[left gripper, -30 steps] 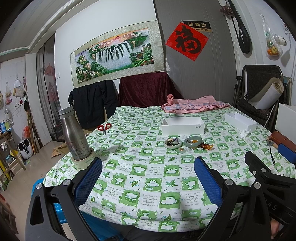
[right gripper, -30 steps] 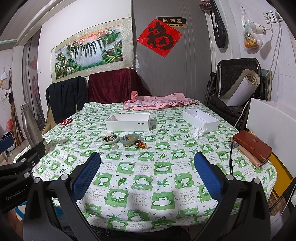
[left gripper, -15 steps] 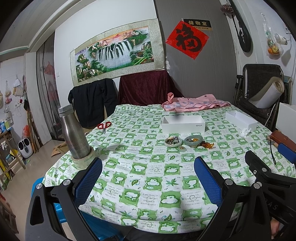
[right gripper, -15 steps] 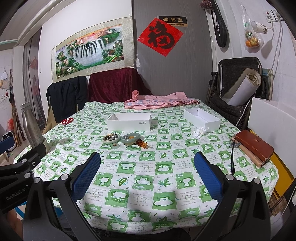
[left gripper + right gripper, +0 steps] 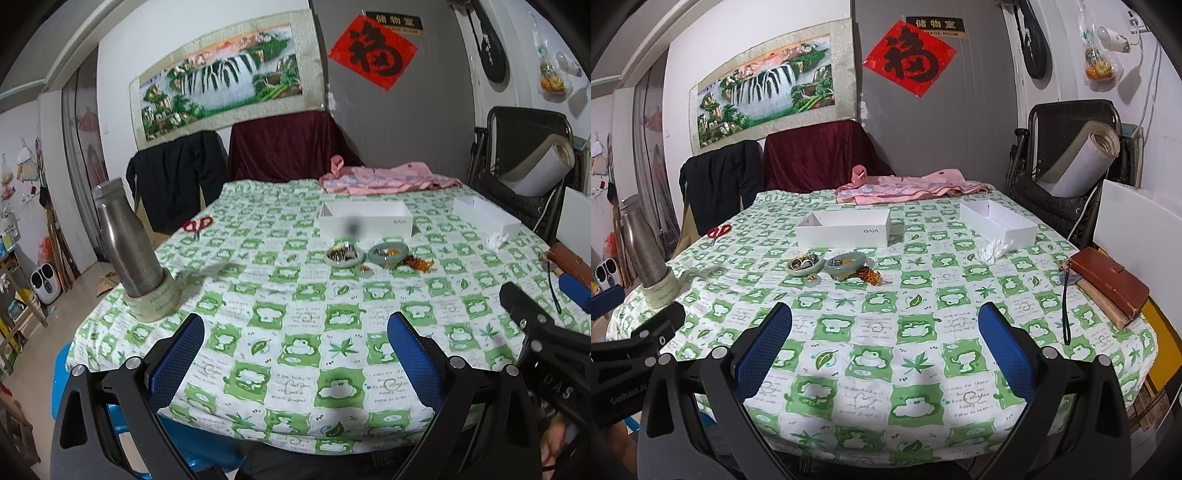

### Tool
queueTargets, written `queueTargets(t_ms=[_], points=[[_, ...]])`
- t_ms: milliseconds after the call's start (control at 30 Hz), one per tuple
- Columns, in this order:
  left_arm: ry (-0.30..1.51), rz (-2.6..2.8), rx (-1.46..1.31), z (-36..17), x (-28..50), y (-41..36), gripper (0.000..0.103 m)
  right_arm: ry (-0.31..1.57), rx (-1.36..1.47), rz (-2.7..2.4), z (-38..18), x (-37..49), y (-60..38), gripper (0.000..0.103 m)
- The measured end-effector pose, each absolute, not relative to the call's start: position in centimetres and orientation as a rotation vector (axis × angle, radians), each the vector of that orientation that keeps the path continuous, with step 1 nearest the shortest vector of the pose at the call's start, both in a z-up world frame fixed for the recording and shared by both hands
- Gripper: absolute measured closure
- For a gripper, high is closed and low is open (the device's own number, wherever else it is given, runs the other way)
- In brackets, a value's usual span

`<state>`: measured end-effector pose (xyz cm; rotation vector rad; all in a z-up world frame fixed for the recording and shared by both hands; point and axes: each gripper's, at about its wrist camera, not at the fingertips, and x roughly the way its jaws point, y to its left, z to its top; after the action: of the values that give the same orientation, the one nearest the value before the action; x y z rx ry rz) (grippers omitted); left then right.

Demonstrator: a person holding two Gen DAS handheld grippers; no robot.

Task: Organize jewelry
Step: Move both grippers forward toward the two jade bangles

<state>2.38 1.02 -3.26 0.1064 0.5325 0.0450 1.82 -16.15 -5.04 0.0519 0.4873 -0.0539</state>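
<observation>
Both views have edged slightly toward the jade bangles [image 5: 827, 266] mid-worktop; left hand-held gripper [image 5: 295, 354] and right hand-held gripper [image 5: 884, 350] gape wide, empty. Approach low, pinching one rim.

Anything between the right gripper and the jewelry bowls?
Nothing: right wrist view shows only bare green-checked tablecloth between the right gripper and the two bowls.

green-checked table [image 5: 923, 302] with two white boxes [image 5: 846, 230], jade bangles [image 5: 846, 264], scissors [image 5: 718, 232], wallet [image 5: 1108, 284]
</observation>
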Motion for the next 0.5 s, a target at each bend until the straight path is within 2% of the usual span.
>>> queueTargets(t_ms=[500], points=[[0.751, -0.007, 0.071, -8.4, 8.5, 1.2, 0.006, 0.627, 0.1, -0.009, -8.5, 6.9, -18.5, 0.006]])
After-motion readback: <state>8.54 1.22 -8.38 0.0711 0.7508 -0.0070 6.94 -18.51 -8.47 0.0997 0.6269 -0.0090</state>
